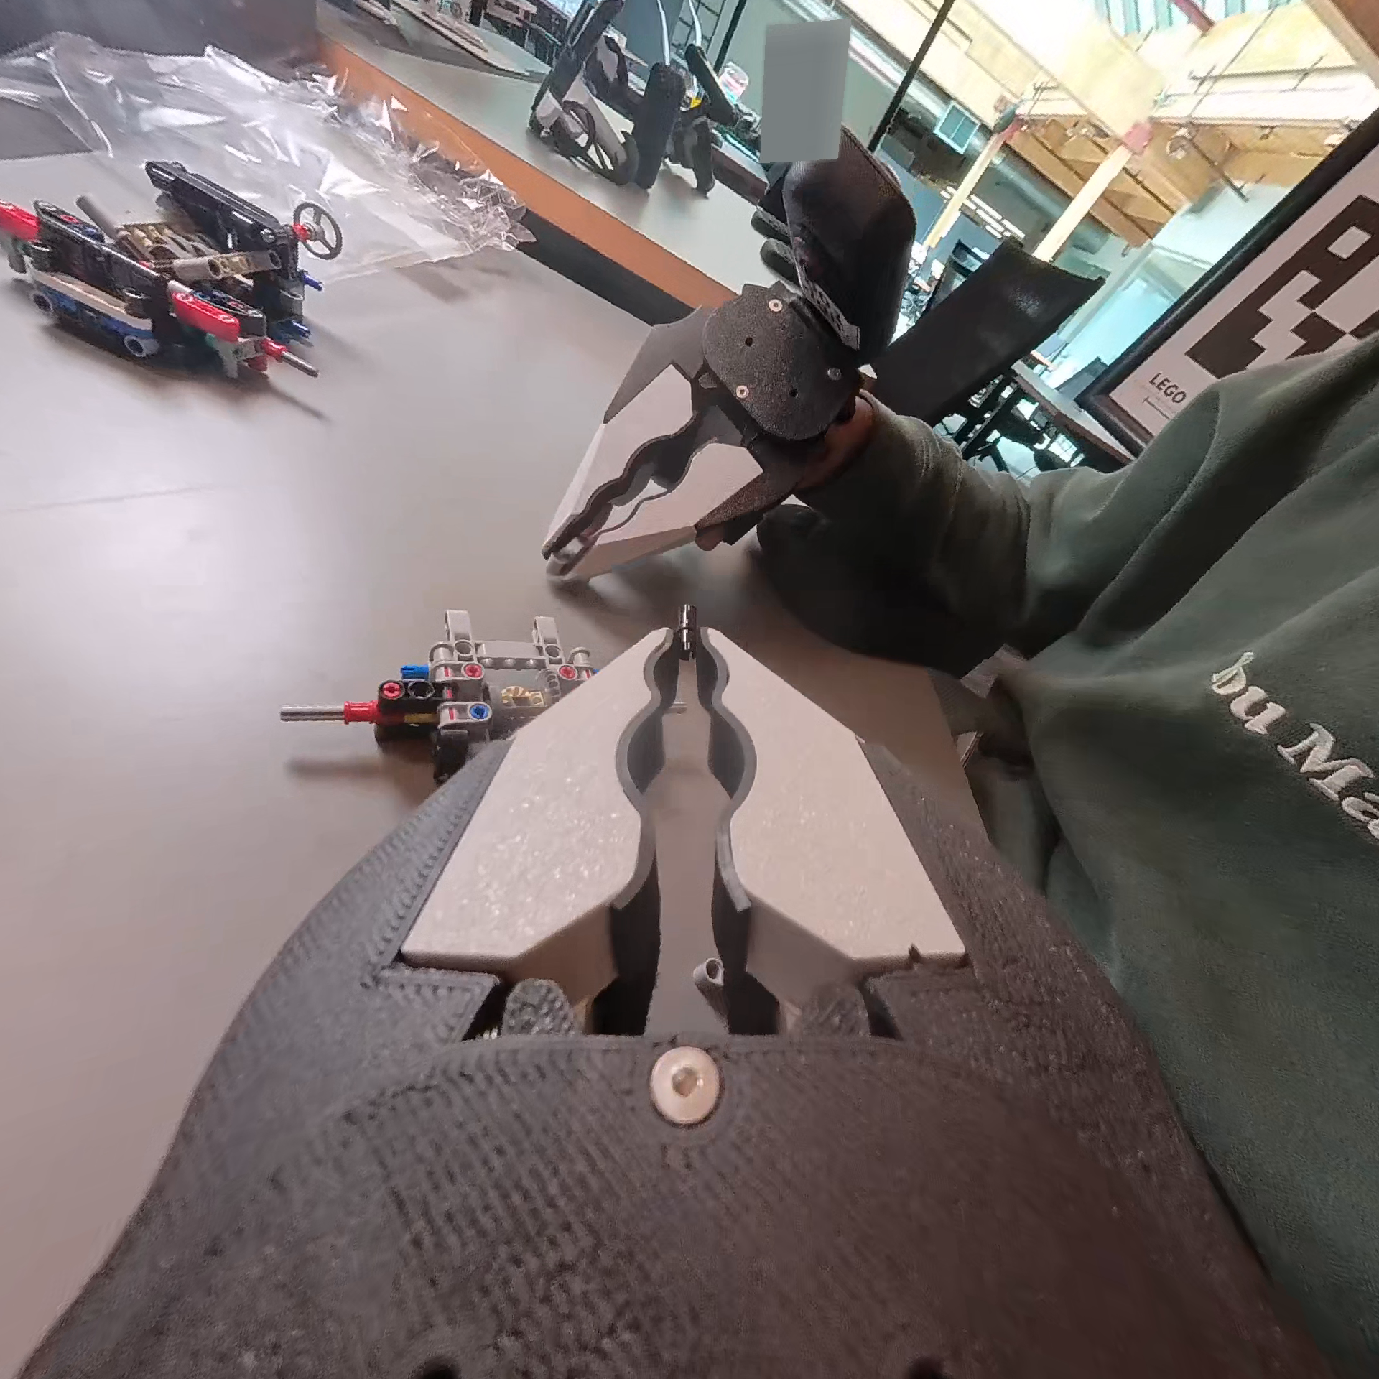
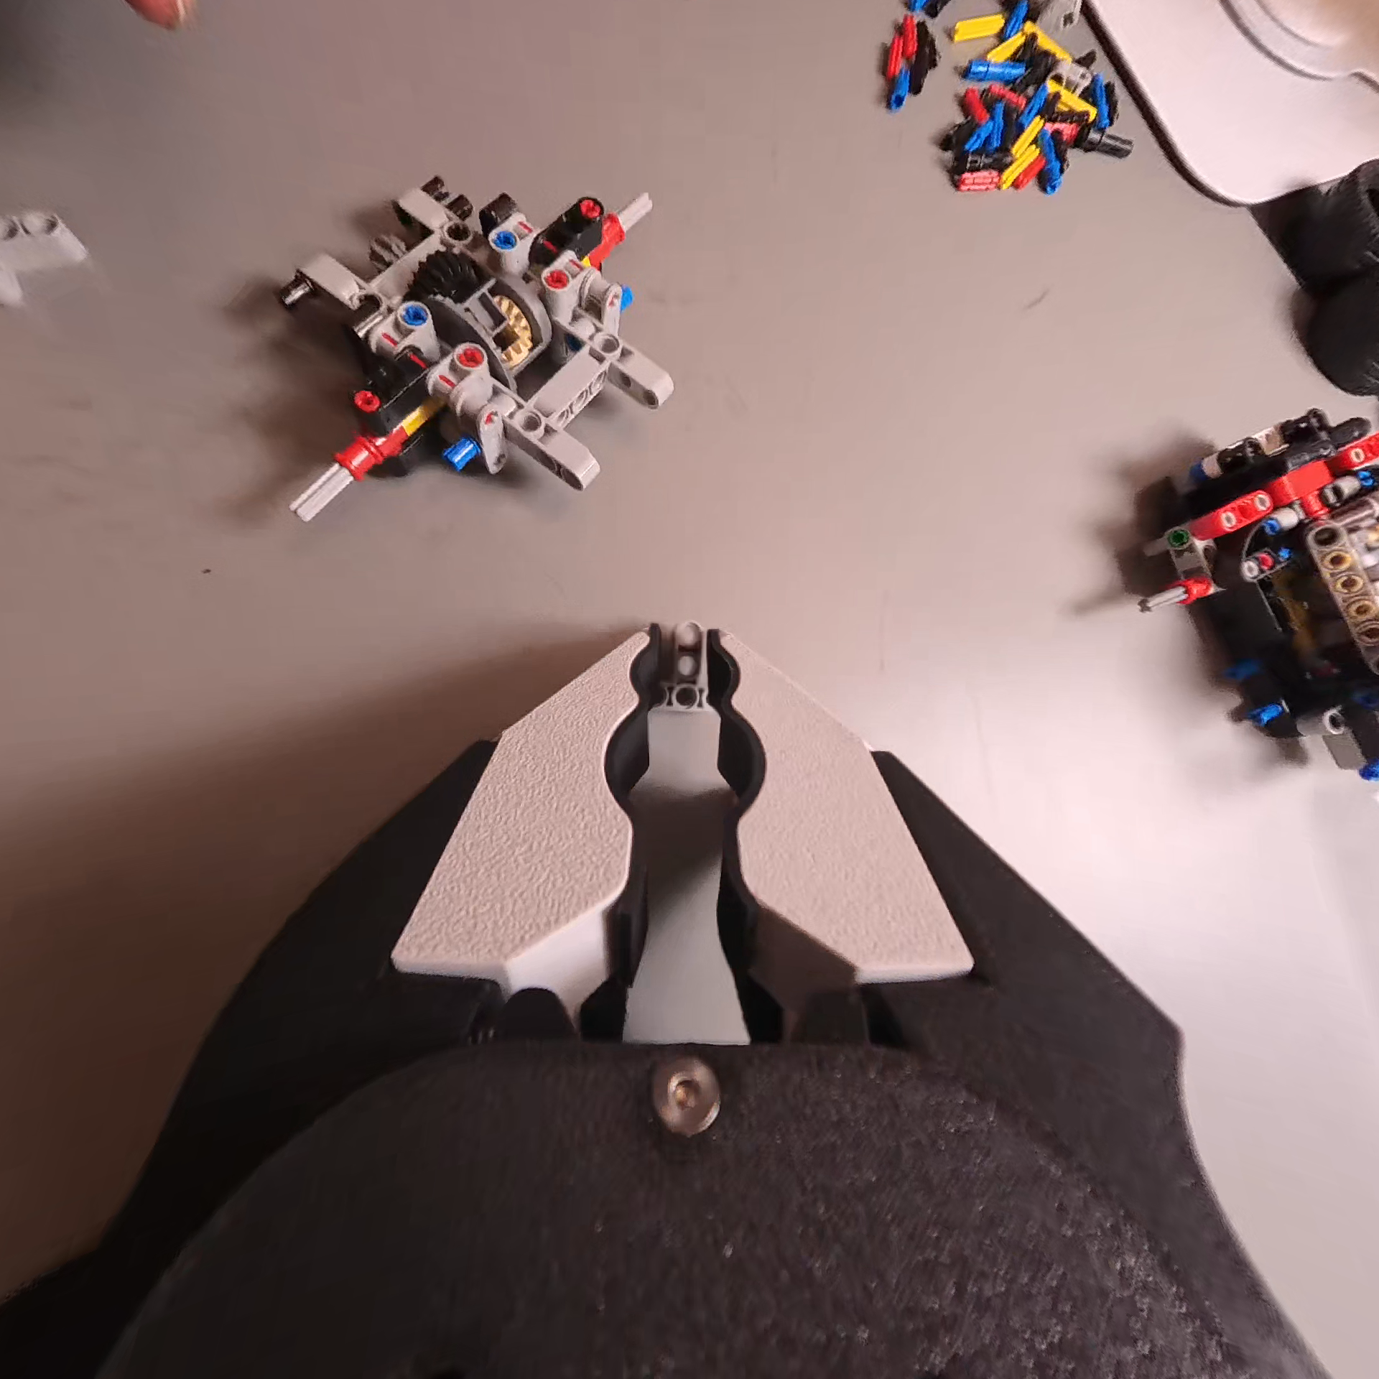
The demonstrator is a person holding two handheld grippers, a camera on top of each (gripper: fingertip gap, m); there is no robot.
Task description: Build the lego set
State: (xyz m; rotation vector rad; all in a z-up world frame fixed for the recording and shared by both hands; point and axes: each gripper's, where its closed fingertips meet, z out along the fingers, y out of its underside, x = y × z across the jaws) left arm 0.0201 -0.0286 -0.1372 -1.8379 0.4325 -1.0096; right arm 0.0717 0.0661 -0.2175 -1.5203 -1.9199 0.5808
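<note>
A small black pin [image 1: 685, 634] sat pinched in the left gripper [image 1: 683, 648]; the right gripper [image 2: 685, 649] clamped a light grey connector [image 2: 685, 668] (both unattached), with the grey gear assembly [image 2: 477, 343] lying apart on the table [image 2: 821, 448].

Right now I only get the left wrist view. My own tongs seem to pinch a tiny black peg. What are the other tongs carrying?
Observer: The right tongs grip a small light grey connector piece with round holes.
Operator: Any loose parts around that I cannot see?
Observer: Yes, a pile of red, blue, yellow and black pins lies on the table, at the top right of the right wrist view.
Operator: Anything hidden inside that small grey assembly beside me?
Observer: Seen from above, the grey assembly holds a black gear and a tan gear.
</note>
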